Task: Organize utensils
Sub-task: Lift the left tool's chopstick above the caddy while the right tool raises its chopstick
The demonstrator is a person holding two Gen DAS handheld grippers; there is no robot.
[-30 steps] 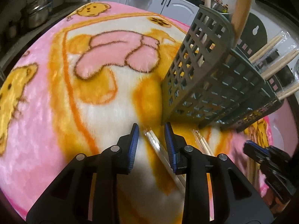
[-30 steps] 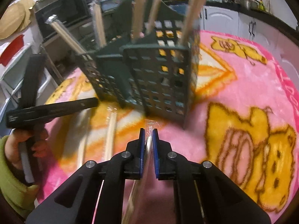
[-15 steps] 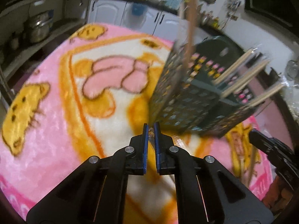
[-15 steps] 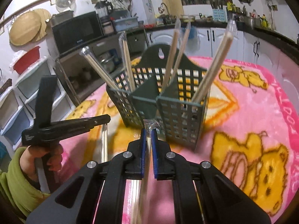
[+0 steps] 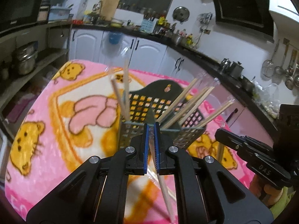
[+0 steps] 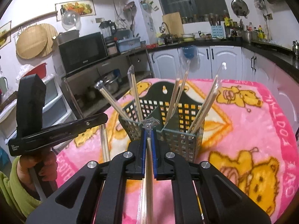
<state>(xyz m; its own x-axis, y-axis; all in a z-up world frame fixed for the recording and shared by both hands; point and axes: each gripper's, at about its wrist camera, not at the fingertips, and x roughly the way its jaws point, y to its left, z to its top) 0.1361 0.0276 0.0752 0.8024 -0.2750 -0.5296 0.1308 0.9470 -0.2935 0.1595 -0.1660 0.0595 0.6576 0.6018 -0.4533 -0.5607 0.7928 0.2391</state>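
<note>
Pink cartoon-bear blanket (image 6: 252,130) covers the tabletop; its near edge is cut off by the claw bodies in both views.

Dark perforated utensil caddy (image 6: 179,115) stands upright at frame centre, holding several cellophane-wrapped chopstick pairs (image 6: 203,106) that lean outward. How its compartments are divided is hard to make out in the left view (motion blur).

Right claw (image 6: 149,143), lower centre: pads nearly together, clamped on a wrapped chopstick pair (image 6: 149,171); wrapper tip crumples just beyond the fingers, lower end runs out of frame.

Left claw (image 5: 151,141), lower centre: likewise pinched shut on a wrapped chopstick (image 5: 164,188) that trails down right, blurred.

More chopsticks (image 6: 104,145) lie on the blanket at left, partly hidden.
</note>
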